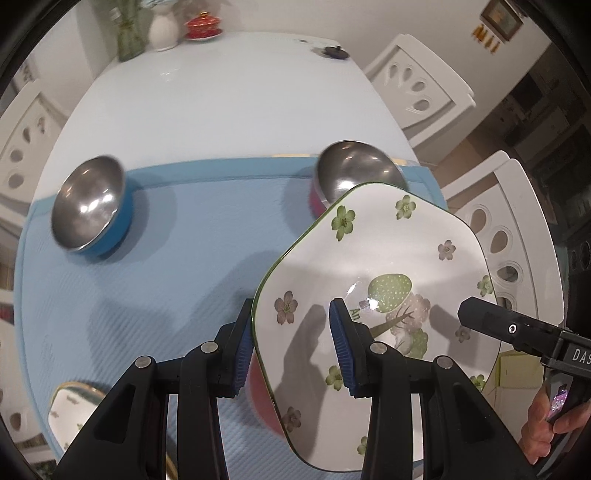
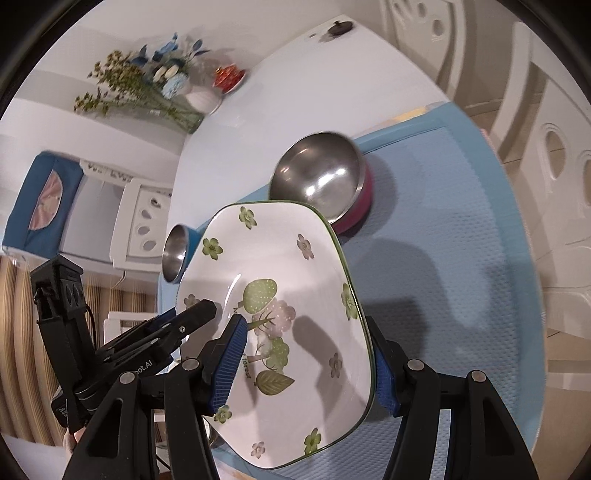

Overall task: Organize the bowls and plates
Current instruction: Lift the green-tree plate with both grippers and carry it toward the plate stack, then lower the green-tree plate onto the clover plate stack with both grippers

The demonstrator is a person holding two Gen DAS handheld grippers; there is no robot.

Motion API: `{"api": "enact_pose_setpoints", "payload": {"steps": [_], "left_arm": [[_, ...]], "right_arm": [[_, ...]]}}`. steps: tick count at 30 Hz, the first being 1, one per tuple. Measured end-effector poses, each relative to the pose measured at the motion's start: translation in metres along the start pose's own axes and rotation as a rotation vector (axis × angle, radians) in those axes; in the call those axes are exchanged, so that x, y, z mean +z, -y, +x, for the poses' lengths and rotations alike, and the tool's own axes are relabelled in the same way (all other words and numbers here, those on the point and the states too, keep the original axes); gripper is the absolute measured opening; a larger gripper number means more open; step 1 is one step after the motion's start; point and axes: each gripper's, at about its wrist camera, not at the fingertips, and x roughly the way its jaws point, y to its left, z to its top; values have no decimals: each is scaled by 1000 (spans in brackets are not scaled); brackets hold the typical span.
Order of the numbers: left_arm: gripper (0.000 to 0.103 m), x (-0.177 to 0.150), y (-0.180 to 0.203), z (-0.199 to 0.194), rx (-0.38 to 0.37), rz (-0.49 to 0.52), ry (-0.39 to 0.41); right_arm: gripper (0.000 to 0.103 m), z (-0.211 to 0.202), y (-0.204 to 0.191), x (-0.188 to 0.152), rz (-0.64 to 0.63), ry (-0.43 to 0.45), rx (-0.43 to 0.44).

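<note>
A white floral plate [image 1: 369,266] with a green rim is held tilted above the blue mat [image 1: 155,280]. My left gripper [image 1: 291,347] straddles its left edge, one pad under, one on top. My right gripper [image 2: 310,365] straddles its right edge; the plate [image 2: 280,280] fills that view. The right gripper's black finger also shows in the left wrist view [image 1: 491,321]. A steel bowl with a blue outside [image 1: 90,206] stands on the mat at left. A steel bowl with a pink outside [image 1: 354,177] stands behind the plate. Something red [image 1: 258,395] lies under the plate.
Another floral dish [image 1: 70,410] peeks in at the mat's near left corner. Vases [image 1: 162,29] and a red lidded cup [image 1: 203,26] stand at the table's far end, with a small dark object [image 1: 334,51]. White chairs [image 1: 417,85] surround the table.
</note>
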Motion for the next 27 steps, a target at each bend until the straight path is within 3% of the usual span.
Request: {"api": "enact_pose_setpoints", "payload": {"steps": [27], "left_arm": [[36,-55,-141,-45,36,-241,54]], "right_arm": [[61,88,-125,-28,-214,-160,41]]}}
